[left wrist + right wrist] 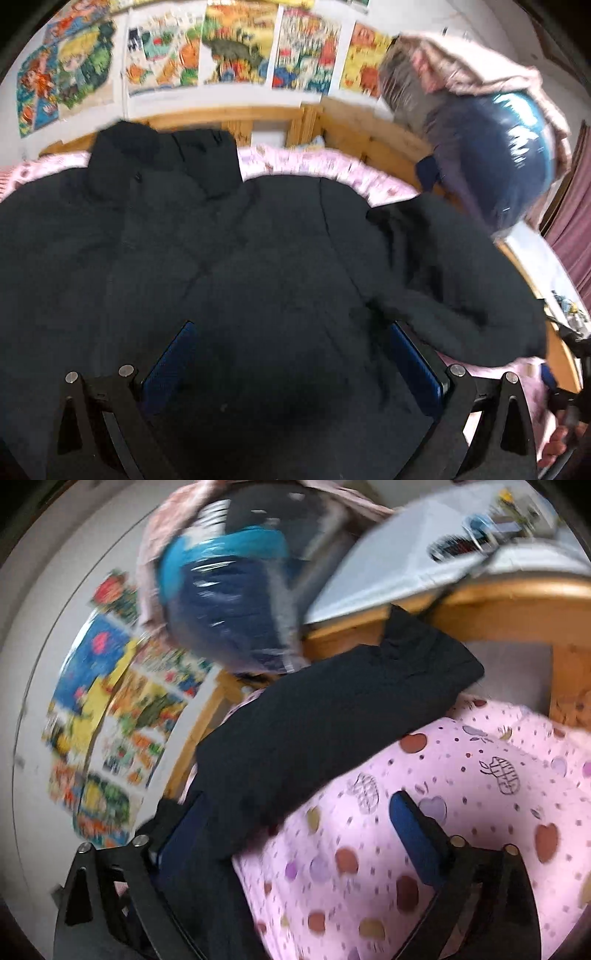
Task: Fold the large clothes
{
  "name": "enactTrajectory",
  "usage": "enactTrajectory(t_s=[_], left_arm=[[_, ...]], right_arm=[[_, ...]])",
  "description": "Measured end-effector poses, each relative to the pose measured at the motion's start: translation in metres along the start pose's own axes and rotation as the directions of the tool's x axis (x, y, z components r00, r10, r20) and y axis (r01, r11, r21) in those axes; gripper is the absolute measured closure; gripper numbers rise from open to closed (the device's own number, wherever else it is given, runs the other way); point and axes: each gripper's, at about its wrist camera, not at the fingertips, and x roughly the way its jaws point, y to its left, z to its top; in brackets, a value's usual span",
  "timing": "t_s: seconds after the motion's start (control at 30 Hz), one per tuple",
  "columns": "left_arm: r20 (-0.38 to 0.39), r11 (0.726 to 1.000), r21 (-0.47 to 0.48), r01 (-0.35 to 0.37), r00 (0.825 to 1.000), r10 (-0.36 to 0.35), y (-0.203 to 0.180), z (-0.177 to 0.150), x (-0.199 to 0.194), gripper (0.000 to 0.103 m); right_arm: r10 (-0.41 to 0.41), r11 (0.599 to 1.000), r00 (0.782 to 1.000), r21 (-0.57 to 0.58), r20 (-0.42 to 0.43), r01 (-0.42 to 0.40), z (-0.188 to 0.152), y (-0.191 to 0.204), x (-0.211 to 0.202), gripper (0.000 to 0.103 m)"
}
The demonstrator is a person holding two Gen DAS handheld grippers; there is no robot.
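Observation:
A large black hooded jacket (pixel 221 240) lies spread on a pink patterned bedsheet (pixel 325 164); its hood points to the far wall and its right sleeve (pixel 454 280) lies bent across the bed's right side. My left gripper (pixel 295 339) hovers open over the jacket's lower body, holding nothing. In the right wrist view the black sleeve (pixel 332 709) runs diagonally over the sheet (pixel 461 794). My right gripper (pixel 299 812) is open, with the sleeve's edge and the sheet between its blue pads (pixel 410 827), not clamped.
A wooden bed frame (pixel 369 136) rims the bed. A plastic bag of bedding (pixel 491 147) sits at the far right corner, also seen in the right wrist view (pixel 229 602). Colourful posters (pixel 236 48) cover the wall. A white desk (pixel 406 557) stands beside the bed.

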Motion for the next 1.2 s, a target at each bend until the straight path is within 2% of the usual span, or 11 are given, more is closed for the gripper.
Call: enactTrajectory(t_s=[0.2,0.3,0.37,0.43,0.6,0.73,0.83,0.93,1.03,1.1,1.2], left_arm=[[-0.129,0.997,-0.047,0.063,0.989,-0.069,-0.001,-0.003,0.060,0.000],[-0.202,1.000,0.002,0.030,0.979,-0.029,-0.007,-0.012,0.085,0.000],[-0.213,0.999,0.006,0.034,0.977,-0.032,-0.006,-0.017,0.089,0.000],[-0.215,0.998,-0.009,0.057,0.975,-0.058,-0.002,-0.017,0.082,0.000],[-0.184,0.991,-0.087,0.098,0.976,-0.113,0.029,-0.015,0.030,0.001],[-0.117,0.983,-0.147,0.113,0.984,-0.131,0.068,-0.014,-0.027,0.001],[-0.060,0.971,-0.208,0.122,0.989,-0.137,0.111,-0.008,-0.068,0.001],[0.007,0.950,-0.286,0.126,0.992,-0.130,0.159,-0.013,-0.107,0.001],[0.051,0.918,-0.365,0.151,0.988,-0.143,0.202,-0.018,-0.130,0.001],[0.086,0.886,-0.424,0.189,0.982,-0.168,0.230,-0.029,-0.140,0.001],[0.106,0.830,-0.497,0.254,0.967,-0.232,0.261,-0.049,-0.136,0.001]], right_arm=[[-0.124,0.989,0.990,0.083,0.061,0.118,0.003,0.005,0.036,0.048],[-0.160,0.980,0.983,0.130,0.093,0.148,0.006,0.007,0.046,0.060],[-0.179,0.979,0.977,0.119,0.116,0.166,0.006,0.013,0.050,0.081],[-0.165,0.982,0.976,0.111,0.141,0.150,0.008,0.017,0.050,0.091],[-0.146,0.977,0.947,-0.106,0.286,0.183,0.015,0.082,0.027,0.097],[-0.041,0.912,0.911,-0.357,0.410,0.201,0.012,0.153,-0.008,0.097],[0.078,0.799,0.892,-0.563,0.445,0.211,-0.010,0.218,-0.028,0.097],[0.197,0.627,0.901,-0.757,0.386,0.187,-0.052,0.275,-0.043,0.097],[0.254,0.388,0.934,-0.911,0.250,0.139,-0.114,0.319,-0.046,0.098],[0.249,0.182,0.957,-0.978,0.150,0.106,-0.168,0.340,-0.045,0.098],[0.194,0.011,0.980,-0.999,0.040,0.039,-0.230,0.347,-0.034,0.098]])
